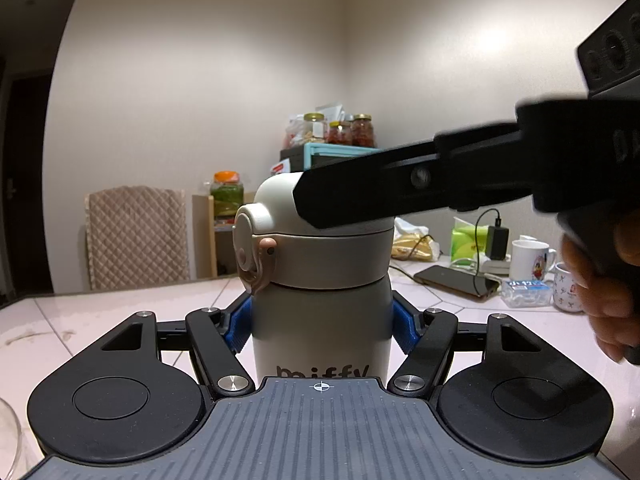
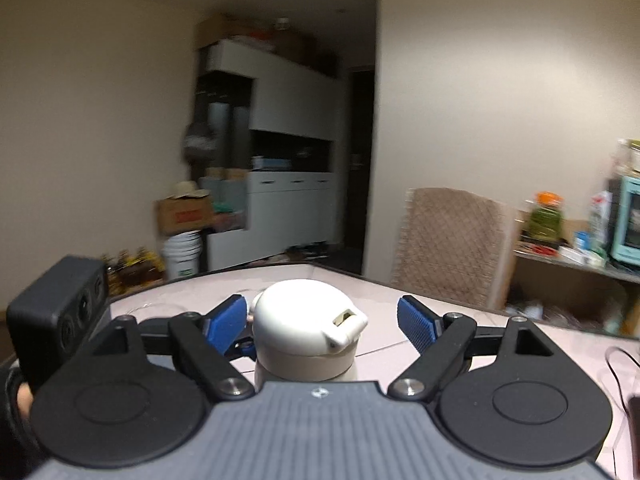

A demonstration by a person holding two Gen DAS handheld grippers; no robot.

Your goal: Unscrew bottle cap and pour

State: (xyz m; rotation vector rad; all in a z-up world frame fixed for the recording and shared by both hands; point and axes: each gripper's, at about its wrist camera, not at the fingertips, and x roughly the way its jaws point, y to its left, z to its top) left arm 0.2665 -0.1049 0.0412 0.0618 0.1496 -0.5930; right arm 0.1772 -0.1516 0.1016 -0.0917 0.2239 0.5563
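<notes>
Bottle: cream-white insulated flask (image 1: pixel 320 320) with a domed flip cap (image 2: pixel 306 318) still on, upright on the pale tiled worktop (image 1: pixel 100 320); contents hidden.
Left tongs (image 1: pixel 322 322): blue pads clamped against the flask body.
Right tongs (image 2: pixel 320 322): spread wide, flanking the cap, pads apart from it.
Room: bare worktop to the left; white mugs (image 1: pixel 532 258) and dark phone (image 1: pixel 456 282) further right.
</notes>
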